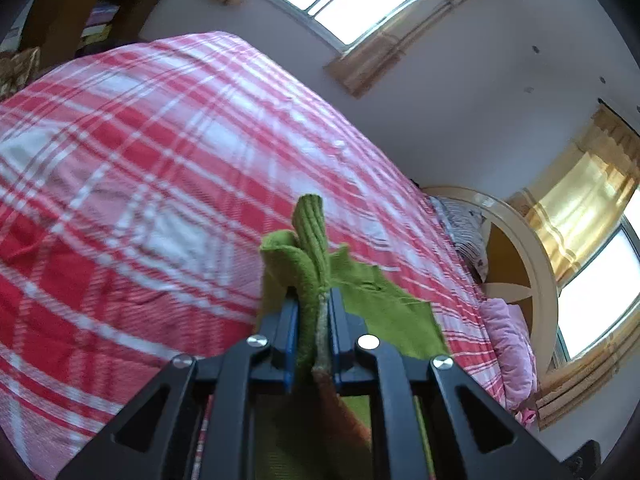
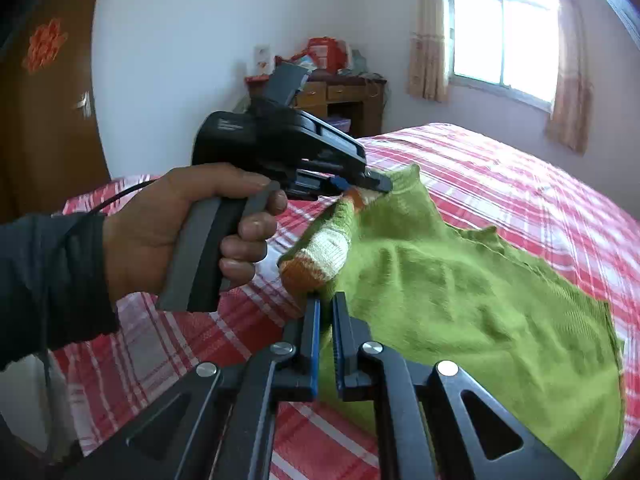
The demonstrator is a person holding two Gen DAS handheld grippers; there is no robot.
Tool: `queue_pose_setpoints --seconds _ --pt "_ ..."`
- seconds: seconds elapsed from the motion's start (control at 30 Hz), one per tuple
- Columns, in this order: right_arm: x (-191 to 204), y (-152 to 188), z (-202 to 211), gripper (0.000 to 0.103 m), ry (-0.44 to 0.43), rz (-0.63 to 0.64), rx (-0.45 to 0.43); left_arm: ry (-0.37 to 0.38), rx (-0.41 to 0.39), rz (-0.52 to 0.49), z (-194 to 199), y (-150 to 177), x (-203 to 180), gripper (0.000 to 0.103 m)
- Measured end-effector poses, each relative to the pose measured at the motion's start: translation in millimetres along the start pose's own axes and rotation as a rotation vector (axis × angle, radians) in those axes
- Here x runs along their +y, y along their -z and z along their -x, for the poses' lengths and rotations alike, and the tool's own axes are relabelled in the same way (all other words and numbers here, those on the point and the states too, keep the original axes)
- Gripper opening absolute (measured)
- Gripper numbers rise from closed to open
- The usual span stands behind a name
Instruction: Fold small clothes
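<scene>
A wide bed point(image 2: 500, 168) covered in a red, pink and white checked sheet fills most of both views, with pale walls behind it, curtained windows point(image 2: 502, 40), a brown door point(image 2: 44, 92) at the left of the right wrist view, and a wooden desk point(image 2: 340, 96) piled with red and mixed items against the far wall. At the head end in the left wrist view stand a rounded cream headboard point(image 1: 532, 248) and a pink pillow point(image 1: 508, 340). Spread over the sheet lies the small green knitted sweater point(image 2: 472, 292), its body rumpled and raised toward the near edge, one sleeve ending in orange and white stripes. A hand point(image 2: 168, 224) in a dark sleeve grips the grey handle of the left gripper point(image 2: 378, 185), whose tips are clenched on the sweater at its upper edge, beside the striped sleeve; in its own camera a bunched green fold with a ribbed edge stands up pinched between the blue pads of that left gripper point(image 1: 313, 300). The right gripper point(image 2: 326, 308) is clamped on green knit just beneath the striped cuff, the cloth squeezed between its nearly closed blue-lined jaws.
</scene>
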State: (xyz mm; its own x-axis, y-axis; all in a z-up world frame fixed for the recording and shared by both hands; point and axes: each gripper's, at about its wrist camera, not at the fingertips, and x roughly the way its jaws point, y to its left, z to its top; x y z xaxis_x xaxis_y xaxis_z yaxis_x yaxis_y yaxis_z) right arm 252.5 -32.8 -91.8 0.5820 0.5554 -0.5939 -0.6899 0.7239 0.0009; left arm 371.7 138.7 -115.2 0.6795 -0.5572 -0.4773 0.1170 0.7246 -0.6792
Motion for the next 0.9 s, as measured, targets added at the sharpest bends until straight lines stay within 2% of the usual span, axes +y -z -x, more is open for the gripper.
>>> queue_pose_setpoints --seconds 0.37,0.9 --pt "-40 13 49 0.004 -0.031 -0.135 -0.092 0.010 -0.012 -0.084 -15 -11 -67 0.013" --pt "-115 49 107 0.004 -0.006 -0.327 -0.186 0.053 0.069 -0.229 -77 4 -162 0.013"
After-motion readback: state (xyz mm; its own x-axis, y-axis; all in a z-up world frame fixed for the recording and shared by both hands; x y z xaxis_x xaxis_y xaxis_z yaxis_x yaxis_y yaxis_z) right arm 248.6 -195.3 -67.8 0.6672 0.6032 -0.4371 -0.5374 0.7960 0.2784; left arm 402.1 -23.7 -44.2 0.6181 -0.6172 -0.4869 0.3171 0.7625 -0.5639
